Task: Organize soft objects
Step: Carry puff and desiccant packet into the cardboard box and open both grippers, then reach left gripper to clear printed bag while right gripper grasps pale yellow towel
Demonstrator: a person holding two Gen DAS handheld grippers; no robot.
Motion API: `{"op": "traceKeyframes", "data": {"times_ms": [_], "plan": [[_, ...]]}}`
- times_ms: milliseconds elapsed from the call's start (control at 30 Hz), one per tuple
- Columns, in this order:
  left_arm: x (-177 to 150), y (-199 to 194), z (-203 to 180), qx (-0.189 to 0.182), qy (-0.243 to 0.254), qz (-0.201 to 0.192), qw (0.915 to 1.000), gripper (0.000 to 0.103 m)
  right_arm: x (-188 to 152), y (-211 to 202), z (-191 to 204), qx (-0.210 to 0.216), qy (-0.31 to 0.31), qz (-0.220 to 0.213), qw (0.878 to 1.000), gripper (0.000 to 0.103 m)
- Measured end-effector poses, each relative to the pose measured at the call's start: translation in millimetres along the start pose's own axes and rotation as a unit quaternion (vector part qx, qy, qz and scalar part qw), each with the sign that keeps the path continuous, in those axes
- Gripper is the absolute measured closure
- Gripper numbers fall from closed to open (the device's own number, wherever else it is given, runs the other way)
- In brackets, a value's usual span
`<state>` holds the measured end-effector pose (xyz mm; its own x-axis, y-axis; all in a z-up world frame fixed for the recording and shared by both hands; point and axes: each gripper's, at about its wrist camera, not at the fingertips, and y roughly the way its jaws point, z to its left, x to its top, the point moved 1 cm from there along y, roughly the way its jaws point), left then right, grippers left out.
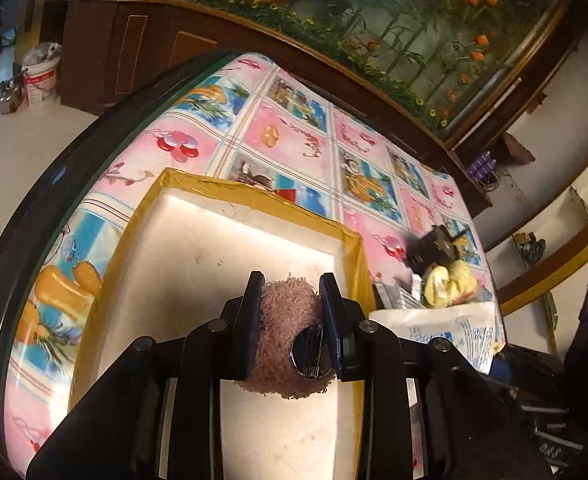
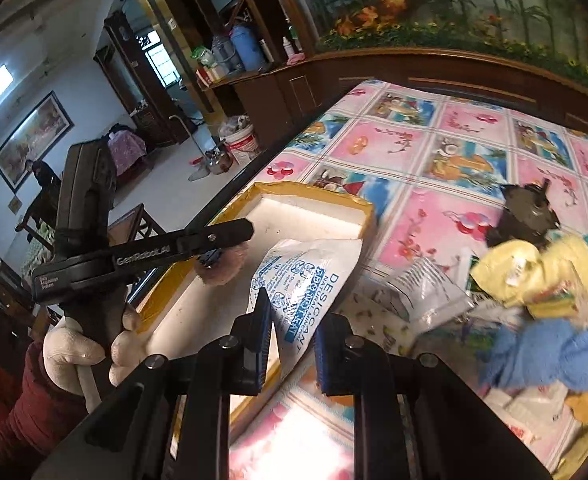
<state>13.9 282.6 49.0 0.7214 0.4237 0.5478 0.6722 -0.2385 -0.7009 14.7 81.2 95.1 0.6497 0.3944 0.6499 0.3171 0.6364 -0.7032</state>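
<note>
My left gripper (image 1: 292, 286) is shut on a fuzzy pink-brown pompom (image 1: 284, 320) with a metal clip on it, held over the white foam box (image 1: 198, 248) with yellow-taped rim. In the right wrist view the left gripper (image 2: 230, 240) holds the pompom (image 2: 224, 266) above the box (image 2: 294, 210). My right gripper (image 2: 292, 312) is open just above a white desiccant packet (image 2: 305, 280) that leans over the box's near edge. A pile of soft things lies to the right: a yellow plush (image 2: 533, 268), a blue fluffy cloth (image 2: 545, 352) and a dark toy (image 2: 525, 212).
The table wears a pink and blue patterned cloth (image 2: 433, 140). A clear plastic bag (image 2: 421, 292) lies beside the pile. A dark wooden cabinet with a flower mural (image 1: 373, 20) stands behind the table. A white bucket (image 1: 42, 76) stands on the floor at left.
</note>
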Motion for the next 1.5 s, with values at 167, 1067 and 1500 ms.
{"op": "traceKeyframes", "data": {"times_ms": [167,1067,1500], "plan": [[14.3,19.8,21.6,-0.001,-0.035,-0.003,0.9994,0.075,15.9,50.4,3.6,-0.006,-0.019,0.036,0.999,0.086],[-55.8,-18.6,-119.1,-0.033,0.136,0.014,0.9900,0.042,-66.9,-142.0,-111.0,-0.157,0.103,-0.134,0.973,0.021],[-112.0,93.7,-203.7,0.040,0.250,0.099,0.9624,0.042,-151.2,-173.7,-171.2,-0.157,0.203,-0.112,0.960,0.021]]}}
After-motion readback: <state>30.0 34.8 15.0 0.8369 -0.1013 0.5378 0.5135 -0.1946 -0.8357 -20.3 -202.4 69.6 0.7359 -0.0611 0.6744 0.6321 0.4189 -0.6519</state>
